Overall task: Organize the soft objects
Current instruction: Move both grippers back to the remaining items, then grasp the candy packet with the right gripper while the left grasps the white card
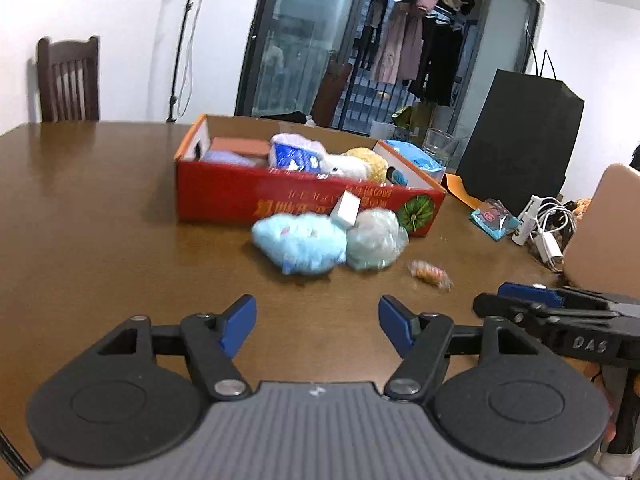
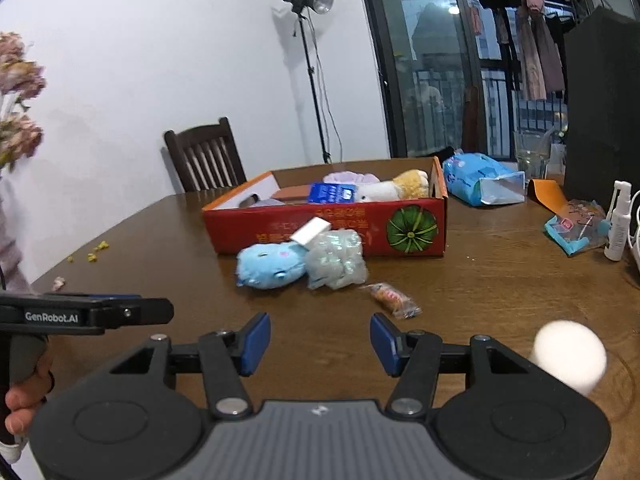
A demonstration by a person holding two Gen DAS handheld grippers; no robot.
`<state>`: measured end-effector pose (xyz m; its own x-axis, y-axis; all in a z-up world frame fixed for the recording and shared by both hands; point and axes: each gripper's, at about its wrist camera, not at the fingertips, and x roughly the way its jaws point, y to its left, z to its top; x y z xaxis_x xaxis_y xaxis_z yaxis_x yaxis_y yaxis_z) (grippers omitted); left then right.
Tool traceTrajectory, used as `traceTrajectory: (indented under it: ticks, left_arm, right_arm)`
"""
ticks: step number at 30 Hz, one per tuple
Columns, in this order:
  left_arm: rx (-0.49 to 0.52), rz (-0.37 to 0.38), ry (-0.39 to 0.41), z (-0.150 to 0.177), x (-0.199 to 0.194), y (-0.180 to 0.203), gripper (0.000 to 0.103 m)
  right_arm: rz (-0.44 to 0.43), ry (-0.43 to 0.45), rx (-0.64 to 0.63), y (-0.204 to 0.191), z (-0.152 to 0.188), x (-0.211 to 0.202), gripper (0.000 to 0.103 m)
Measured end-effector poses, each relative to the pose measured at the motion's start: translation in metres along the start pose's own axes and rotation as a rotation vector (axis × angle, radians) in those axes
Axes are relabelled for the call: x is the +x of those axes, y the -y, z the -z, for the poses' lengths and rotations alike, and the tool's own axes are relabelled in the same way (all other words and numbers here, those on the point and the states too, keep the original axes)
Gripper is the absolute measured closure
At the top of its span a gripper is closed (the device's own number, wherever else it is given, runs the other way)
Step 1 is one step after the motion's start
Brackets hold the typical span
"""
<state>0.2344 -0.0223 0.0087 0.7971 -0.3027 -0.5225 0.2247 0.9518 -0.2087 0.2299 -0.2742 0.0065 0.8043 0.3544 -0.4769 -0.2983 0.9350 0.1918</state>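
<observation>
L claw [image 1: 318, 326] and R claw [image 2: 320, 344]: jaws apart, nothing btwn pads, both over bare bench [image 1: 100, 220]. Blue plush [image 1: 300, 244] and bagged grey soft item [image 1: 374, 244] lie touching on bench, just in front of red box [image 1: 240, 200]; small white box [image 1: 346, 208] sits on top btwn them. White plush [image 1: 340, 164] and yellow plush [image 1: 370, 160] inside box. R view only: white ball [image 2: 568, 356] near R claw, lamp on stand [image 2: 308, 0], yellow crumbs [image 2: 98, 250]. L view only: laptop edge [image 1: 604, 224], cables [image 1: 552, 228].
</observation>
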Motion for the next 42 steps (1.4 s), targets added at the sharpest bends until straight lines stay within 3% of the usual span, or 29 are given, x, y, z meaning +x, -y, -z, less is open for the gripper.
traceTrajectory:
  ticks: [5,9,13,15,19,29,36,42]
  left_arm:
    - [0.072,0.0,0.013,-0.033,0.05,0.012,0.045]
    - [0.128,0.001,0.0,-0.047,0.091,0.023,0.05]
    - [0.146,0.013,-0.042,-0.057,0.125,0.027,0.052]
    - [0.133,0.026,-0.061,-0.058,0.135,0.024,0.072]
    - [0.111,0.042,-0.053,-0.054,0.139,0.018,0.082]
    - [0.114,0.027,0.002,-0.059,0.117,0.024,0.085]
    - [-0.027,0.019,0.02,-0.036,0.057,0.021,0.085]
    - [-0.032,-0.018,0.011,-0.003,0.0,0.023,0.085]
  right_arm:
    - [0.048,-0.026,-0.034,0.013,-0.018,0.039,0.049]
    - [0.114,-0.073,-0.09,0.019,-0.023,0.072,0.059]
    - [0.094,-0.096,-0.084,0.028,-0.024,0.089,0.064]
    - [0.08,-0.116,-0.077,0.032,-0.022,0.096,0.075]
    - [0.052,-0.115,-0.041,0.039,-0.019,0.098,0.08]
    - [0.025,-0.099,-0.027,0.039,-0.018,0.094,0.084]
    - [0.008,-0.058,-0.021,0.028,-0.014,0.074,0.085]
    - [-0.068,-0.053,0.006,0.004,0.012,0.031,0.085]
